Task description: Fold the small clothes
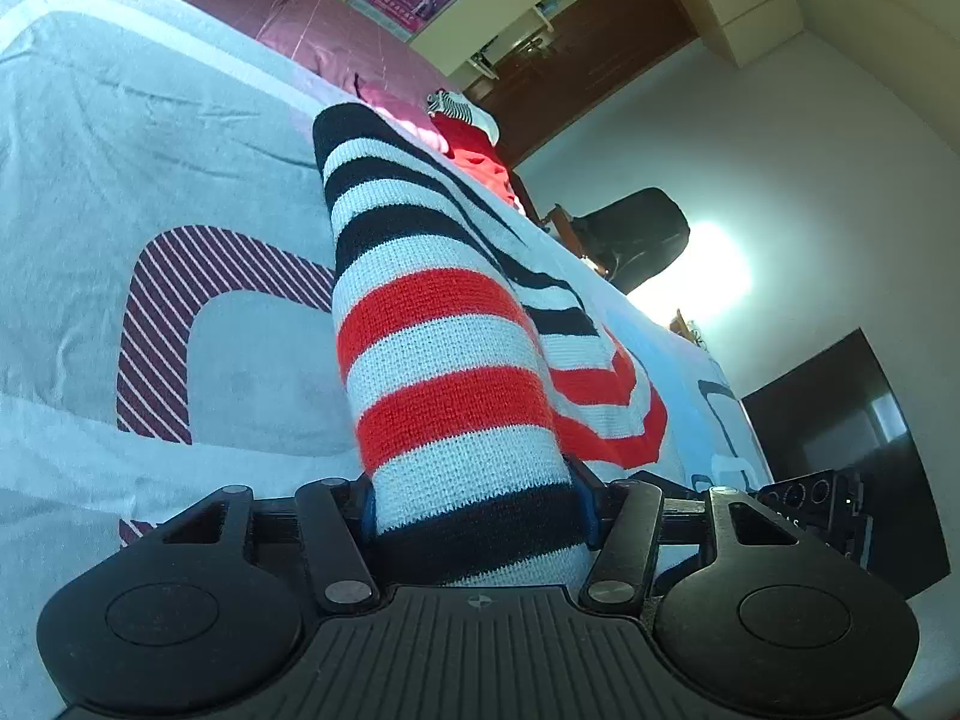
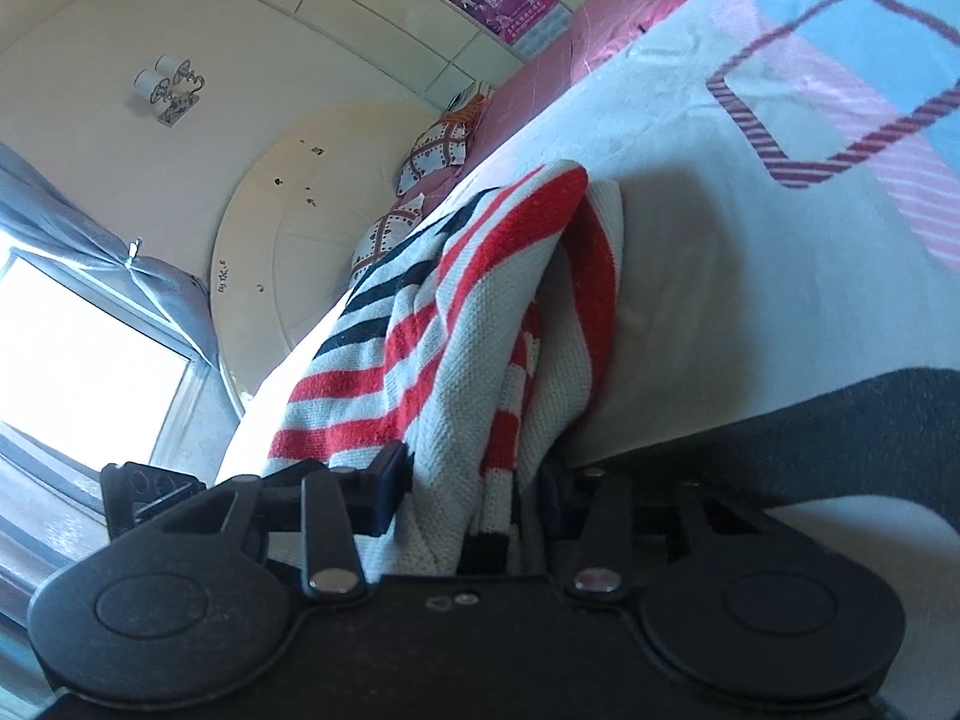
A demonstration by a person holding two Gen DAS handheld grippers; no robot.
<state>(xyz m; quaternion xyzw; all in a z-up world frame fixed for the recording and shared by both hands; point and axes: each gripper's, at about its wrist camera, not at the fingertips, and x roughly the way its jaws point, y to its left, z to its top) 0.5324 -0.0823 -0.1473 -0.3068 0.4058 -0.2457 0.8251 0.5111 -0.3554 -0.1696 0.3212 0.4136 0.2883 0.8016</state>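
Note:
A knitted striped garment (image 1: 444, 324) in white, red and black lies on the bed. In the left wrist view a rolled or folded length of it runs away from me. My left gripper (image 1: 474, 510) is shut on its near end, the blue pads (image 1: 365, 513) pressing both sides of the knit. In the right wrist view the same striped garment (image 2: 480, 300) is bunched in thick folds, and my right gripper (image 2: 474, 480) is shut on a hanging fold of it. The cloth hides the inner faces of both pairs of fingers.
The bed cover (image 1: 150, 138) is pale with maroon striped shapes. A pink pillow strip (image 1: 336, 36) and red clothes (image 1: 480, 156) lie at the far end. A dark chair (image 1: 636, 234) stands beside the bed. Patterned cushions (image 2: 435, 150) sit by the headboard, and a grey blanket (image 2: 840, 438) lies at right.

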